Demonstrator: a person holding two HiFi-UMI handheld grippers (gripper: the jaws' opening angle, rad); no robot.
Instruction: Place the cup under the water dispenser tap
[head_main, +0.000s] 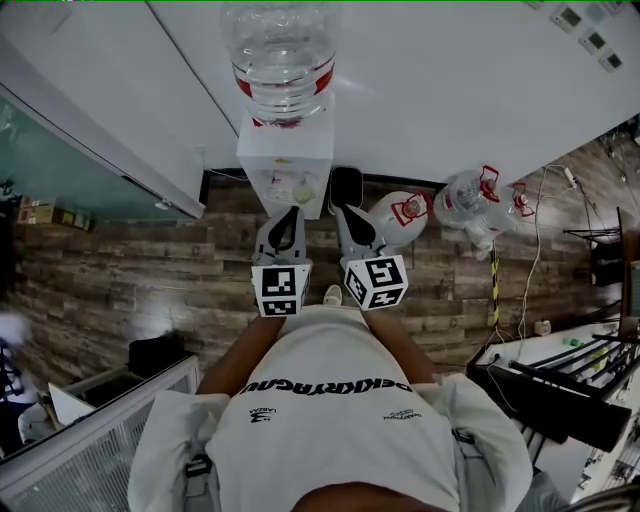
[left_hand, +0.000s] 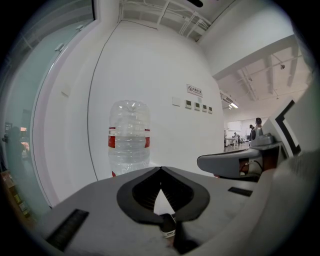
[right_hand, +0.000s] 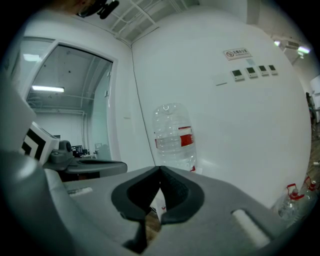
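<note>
Both grippers are up in front of the water dispenser (head_main: 285, 155), side by side and pointed at its front. Left gripper (head_main: 288, 212): jaws pressed tight together, nothing between them. Right gripper (head_main: 347, 212), just beside it: tips meeting too, nothing held. On top of the dispenser stands the big clear bottle (head_main: 280, 50) with a red band. A small pale round shape (head_main: 303, 196) sits on the dispenser's front, too small to call it the cup. Right of the dispenser, spare bottles (head_main: 475, 205) lie on the wood floor (head_main: 120, 270).
</note>
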